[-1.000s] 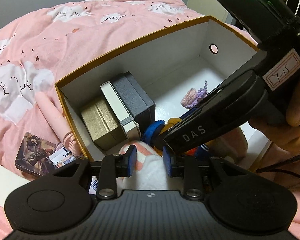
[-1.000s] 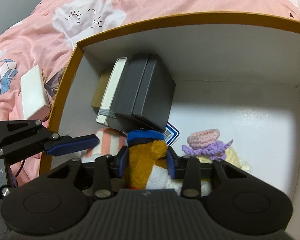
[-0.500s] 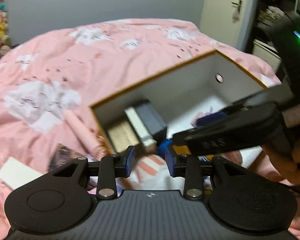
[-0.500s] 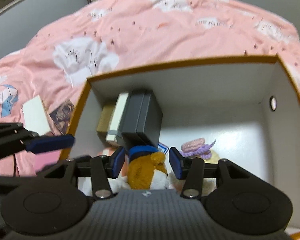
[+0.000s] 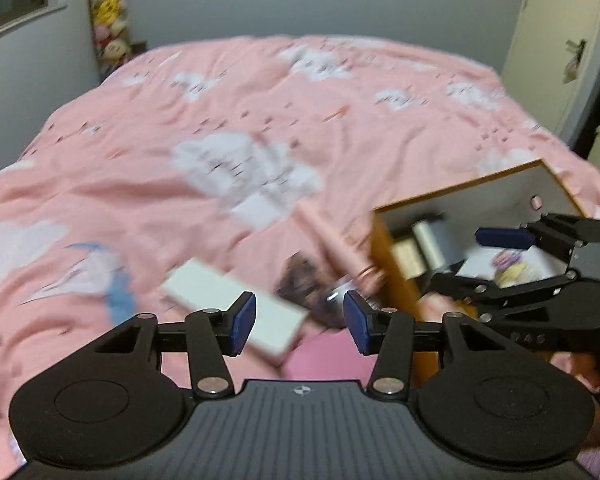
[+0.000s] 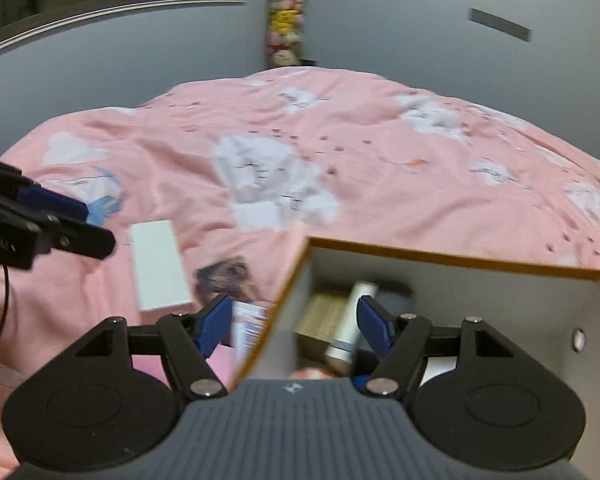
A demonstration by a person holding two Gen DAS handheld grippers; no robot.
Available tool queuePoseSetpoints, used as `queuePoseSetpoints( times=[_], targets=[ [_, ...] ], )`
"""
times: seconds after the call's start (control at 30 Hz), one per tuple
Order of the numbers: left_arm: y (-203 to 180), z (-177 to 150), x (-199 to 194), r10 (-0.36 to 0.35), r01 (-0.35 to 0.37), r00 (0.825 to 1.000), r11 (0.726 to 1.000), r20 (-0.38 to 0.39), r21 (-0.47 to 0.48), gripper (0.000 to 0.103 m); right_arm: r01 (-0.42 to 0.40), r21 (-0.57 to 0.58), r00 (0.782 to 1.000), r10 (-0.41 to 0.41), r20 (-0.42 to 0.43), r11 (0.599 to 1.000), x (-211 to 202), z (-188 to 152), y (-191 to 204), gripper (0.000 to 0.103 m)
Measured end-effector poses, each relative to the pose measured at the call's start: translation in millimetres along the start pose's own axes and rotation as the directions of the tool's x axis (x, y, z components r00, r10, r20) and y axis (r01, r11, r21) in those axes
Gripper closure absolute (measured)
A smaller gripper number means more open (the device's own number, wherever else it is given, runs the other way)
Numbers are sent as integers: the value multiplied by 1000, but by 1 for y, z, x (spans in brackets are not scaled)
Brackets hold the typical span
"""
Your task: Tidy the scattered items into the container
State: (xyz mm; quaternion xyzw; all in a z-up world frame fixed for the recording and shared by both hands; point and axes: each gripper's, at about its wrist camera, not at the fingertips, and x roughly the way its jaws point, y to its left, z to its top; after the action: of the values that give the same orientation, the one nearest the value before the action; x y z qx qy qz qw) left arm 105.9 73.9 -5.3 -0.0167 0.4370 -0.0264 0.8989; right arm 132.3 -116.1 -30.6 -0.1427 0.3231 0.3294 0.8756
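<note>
- Left gripper (image 5: pixel 299 322): jaws spread wide, nothing between the pads, hanging above the bedspread just left of the box. Reads as lined up for the next pick.
- Right gripper (image 6: pixel 292 326): jaws also wide and empty, straddling the near-left corner of the cardboard box (image 6: pixel 452 260), one pad outside the wall, the other over the interior. Looks like the posture after a drop-off, not a grasp.
- Nearest loose item: white flat box (image 5: pixel 236 312) on the bedspread (image 5: pixel 340 120), directly under the left gripper's left pad. Likely next target; a flat slab lying on soft fabric will probably need an edge grab.
- Just beside it: a printed picture card (image 6: pixel 228 276) and a small labelled packet (image 6: pixel 250 328), both up against the outer left wall of the box.
- Pink tube (image 5: pixel 332 240) lies diagonally, its lower end touching the box's left wall.
- Inside the box: a gold-brown box (image 6: pixel 324 312), a white-and-grey case (image 6: pixel 354 320) and a dark case behind it stand on edge along the left end, presumably to save floor space; a crocheted purple-yellow piece (image 5: pixel 508 264) lies further right.
- Farther left: a blue-and-white paper item (image 6: pixel 100 200) still out on the bedspread.
- Motion blur is heavy; fine detail is unreliable.
- Judgement: task partly done, several items remain outside.
</note>
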Motion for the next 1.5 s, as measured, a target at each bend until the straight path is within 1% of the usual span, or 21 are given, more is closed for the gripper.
queuePoseSetpoints(
  times=[0.07,0.13,0.2,0.27,0.37,0.43,0.6,0.7,0.8,0.87,0.93,1.03,1.1,1.17,1.2,1.23,1.27,1.33,1.37,1.4,1.5],
  targets=[
    [12,0,3,-26,25,998,1000,-58,-3,46,-26,-18,1000,26,-15,999,7,6,10,31],
    [19,-3,12,-49,47,993,999,-111,-26,46,-21,-50,999,19,-40,999,15,11,22,31],
    [21,-7,30,-66,59,985,997,-161,-47,46,-11,-67,998,8,-56,998,23,12,28,32],
    [20,-14,47,-80,66,976,995,-202,-73,46,-16,-84,997,9,-76,996,30,11,33,34],
    [20,-24,70,-113,82,962,988,-247,-133,46,-37,-76,993,28,-112,996,35,3,33,42],
    [19,-29,84,-130,88,953,983,-275,-160,46,-35,-64,992,26,-127,997,38,-2,31,46],
    [17,-36,117,-128,63,932,979,-339,-196,46,-17,-49,993,12,-119,999,41,-6,23,46],
    [17,-42,137,-133,43,913,972,-386,-232,46,-14,-64,993,6,-115,998,43,-8,22,46],
    [17,-46,150,-135,33,903,969,-408,-247,46,-14,-63,993,7,-116,998,45,-10,19,46],
    [19,-48,156,-156,45,898,962,-412,-268,42,-16,-58,994,10,-112,998,46,-10,16,45],
    [19,-50,161,-171,52,894,958,-413,-283,35,-20,-54,994,14,-107,998,47,-10,14,45],
    [18,-54,166,-183,62,891,956,-416,-288,25,-29,-50,995,24,-102,998,48,-10,12,45],
    [17,-56,168,-187,67,890,956,-416,-287,22,-34,-44,994,29,-106,998,51,-11,11,45],
    [18,-57,168,-191,67,891,953,-411,-296,22,-38,-39,993,33,-112,999,54,-12,10,45],
    [19,-58,166,-190,66,894,952,-406,-300,26,-40,-37,993,35,-114,999,54,-13,10,45],
    [20,-58,162,-186,63,898,951,-399,-302,33,-41,-37,993,36,-114,998,54,-13,10,45],
    [21,-59,157,-181,59,904,950,-388,-306,38,-40,-37,993,36,-114,998,54,-13,10,45],
    [24,-60,146,-175,60,916,950,-361,-308,53,-39,-35,993,35,-112,999,54,-14,10,45],
    [25,-61,139,-173,62,922,949,-346,-309,56,-36,-32,993,32,-111,999,54,-14,10,45],
    [26,-62,133,-173,67,928,949,-331,-309,61,-32,-29,993,29,-110,999,53,-15,10,45],
    [27,-63,111,-205,114,943,938,-261,-326,66,-20,-21,994,18,-105,1000,52,-15,7,45]
  ],
)
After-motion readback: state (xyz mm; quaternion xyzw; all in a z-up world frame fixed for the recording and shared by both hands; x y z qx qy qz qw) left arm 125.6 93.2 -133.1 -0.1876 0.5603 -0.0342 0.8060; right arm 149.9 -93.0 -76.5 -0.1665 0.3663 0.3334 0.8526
